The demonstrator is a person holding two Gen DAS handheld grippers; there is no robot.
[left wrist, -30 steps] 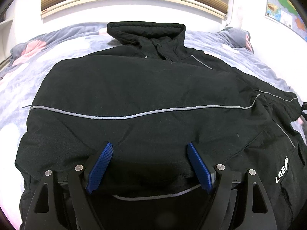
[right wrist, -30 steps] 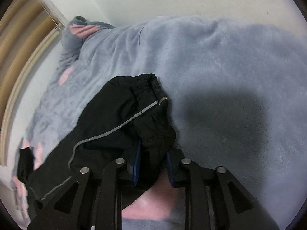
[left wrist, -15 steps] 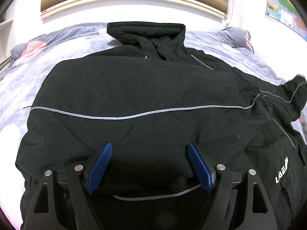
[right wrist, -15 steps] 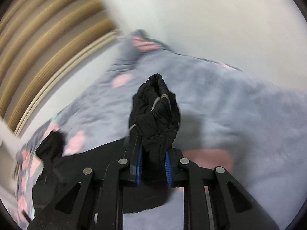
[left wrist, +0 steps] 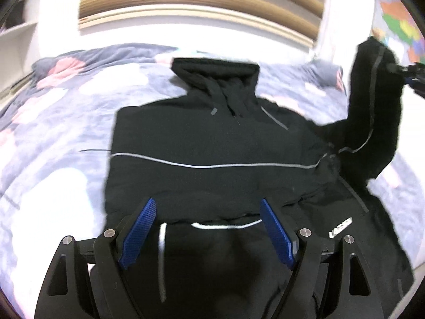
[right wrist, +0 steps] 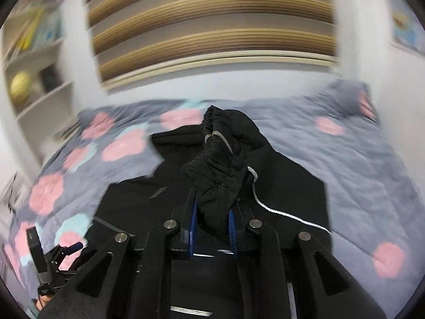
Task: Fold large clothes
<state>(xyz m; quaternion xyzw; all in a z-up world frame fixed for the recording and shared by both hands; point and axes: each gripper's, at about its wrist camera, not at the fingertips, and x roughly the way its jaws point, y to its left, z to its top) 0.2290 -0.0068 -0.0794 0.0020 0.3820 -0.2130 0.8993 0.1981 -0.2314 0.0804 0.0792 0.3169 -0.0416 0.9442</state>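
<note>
A large black jacket (left wrist: 212,143) with grey piping and a hood lies spread on the bed. My left gripper (left wrist: 207,228) is open and empty, its blue pads hovering over the jacket's lower part. My right gripper (right wrist: 211,228) is shut on the jacket's sleeve cuff (right wrist: 220,164) and holds it up above the jacket body (right wrist: 292,194). The lifted sleeve (left wrist: 372,106) rises at the right of the left wrist view. The left gripper shows at the lower left of the right wrist view (right wrist: 63,255).
A grey-blue blanket (left wrist: 53,133) with pink and pale spots covers the bed. A wooden slatted headboard (right wrist: 212,34) stands behind. White shelves (right wrist: 34,79) with objects are at the left. A colourful map (left wrist: 398,26) hangs on the right wall.
My right gripper lifted the sleeve cuff off the blanket and swung it up and over toward the jacket body. My left gripper rose and drew back from the jacket.
</note>
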